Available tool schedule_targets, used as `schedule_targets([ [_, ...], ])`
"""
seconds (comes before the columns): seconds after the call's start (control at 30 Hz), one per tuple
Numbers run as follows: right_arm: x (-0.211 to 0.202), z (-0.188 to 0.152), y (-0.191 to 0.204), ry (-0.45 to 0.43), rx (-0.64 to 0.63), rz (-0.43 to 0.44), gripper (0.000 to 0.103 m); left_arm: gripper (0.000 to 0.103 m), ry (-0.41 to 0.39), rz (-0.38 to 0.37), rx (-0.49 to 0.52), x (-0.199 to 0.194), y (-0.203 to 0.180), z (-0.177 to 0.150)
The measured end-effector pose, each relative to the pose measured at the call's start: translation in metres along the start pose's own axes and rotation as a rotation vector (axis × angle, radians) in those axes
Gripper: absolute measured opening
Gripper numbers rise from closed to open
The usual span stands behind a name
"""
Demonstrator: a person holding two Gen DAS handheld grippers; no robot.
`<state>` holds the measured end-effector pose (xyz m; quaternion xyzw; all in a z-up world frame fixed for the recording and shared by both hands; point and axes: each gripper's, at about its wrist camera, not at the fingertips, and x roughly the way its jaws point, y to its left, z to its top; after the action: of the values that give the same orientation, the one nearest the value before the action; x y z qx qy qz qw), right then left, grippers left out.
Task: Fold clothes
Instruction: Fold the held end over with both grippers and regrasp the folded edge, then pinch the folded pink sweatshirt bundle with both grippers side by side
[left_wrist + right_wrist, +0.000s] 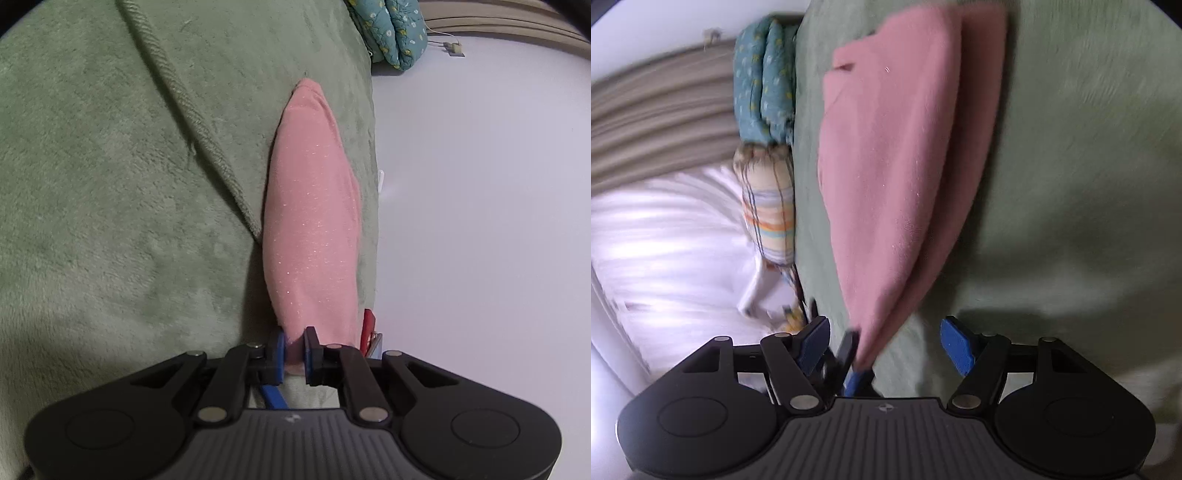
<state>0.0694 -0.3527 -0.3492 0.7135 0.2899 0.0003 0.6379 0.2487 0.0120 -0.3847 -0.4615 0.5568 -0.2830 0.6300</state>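
My left gripper [294,354] pinches the near corner of the pink garment [314,221], fingers nearly closed on it. Garment lies folded along the green blanket [110,203]. My right gripper [886,347] gapes wide, empty.

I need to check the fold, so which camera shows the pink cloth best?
The left wrist view: the pink cloth is sharp there, pinched in the left gripper. The right wrist view shows its two layers, but blurred.
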Motion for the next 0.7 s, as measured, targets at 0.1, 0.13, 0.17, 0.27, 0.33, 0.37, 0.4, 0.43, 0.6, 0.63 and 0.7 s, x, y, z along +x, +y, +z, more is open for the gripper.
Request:
schedule_targets([
  [0.1, 0.006, 0.007, -0.002, -0.076, -0.041, -0.003, 0.009, 0.009, 0.015, 0.000, -0.012, 0.013, -0.006, -0.003],
  [0.13, 0.007, 0.006, -0.003, -0.075, -0.041, -0.011, 0.009, 0.009, 0.014, 0.006, -0.006, 0.014, -0.008, -0.007],
  [0.17, 0.005, 0.006, -0.006, -0.070, -0.010, 0.005, 0.009, 0.009, 0.012, 0.015, 0.002, 0.012, -0.008, -0.008],
  [0.27, -0.001, 0.004, -0.014, -0.064, 0.091, 0.050, 0.009, 0.023, -0.066, 0.005, 0.028, -0.002, -0.003, -0.014],
  [0.33, -0.005, 0.003, -0.018, -0.060, 0.169, 0.087, 0.009, 0.045, -0.115, -0.010, 0.055, -0.006, -0.006, -0.010],
  [0.37, -0.006, 0.004, -0.020, -0.058, 0.201, 0.103, 0.009, 0.048, -0.126, -0.012, 0.070, -0.004, -0.008, -0.006],
  [0.4, -0.003, 0.003, -0.020, -0.055, 0.230, 0.118, 0.009, 0.048, -0.128, -0.008, 0.082, 0.002, -0.010, 0.000],
  [0.43, -0.001, 0.003, -0.020, -0.053, 0.257, 0.133, 0.009, 0.048, -0.120, -0.001, 0.085, 0.012, -0.011, 0.008],
  [0.6, -0.002, 0.005, -0.013, -0.039, 0.283, 0.159, 0.009, 0.049, -0.072, 0.004, 0.021, 0.025, -0.009, 0.018],
  [0.63, -0.003, 0.006, -0.012, -0.038, 0.287, 0.163, 0.009, 0.050, -0.069, -0.011, 0.008, 0.035, -0.010, 0.025],
  [0.7, -0.004, 0.007, -0.011, -0.033, 0.290, 0.166, 0.009, 0.053, -0.066, -0.024, -0.030, 0.051, -0.011, 0.036],
])
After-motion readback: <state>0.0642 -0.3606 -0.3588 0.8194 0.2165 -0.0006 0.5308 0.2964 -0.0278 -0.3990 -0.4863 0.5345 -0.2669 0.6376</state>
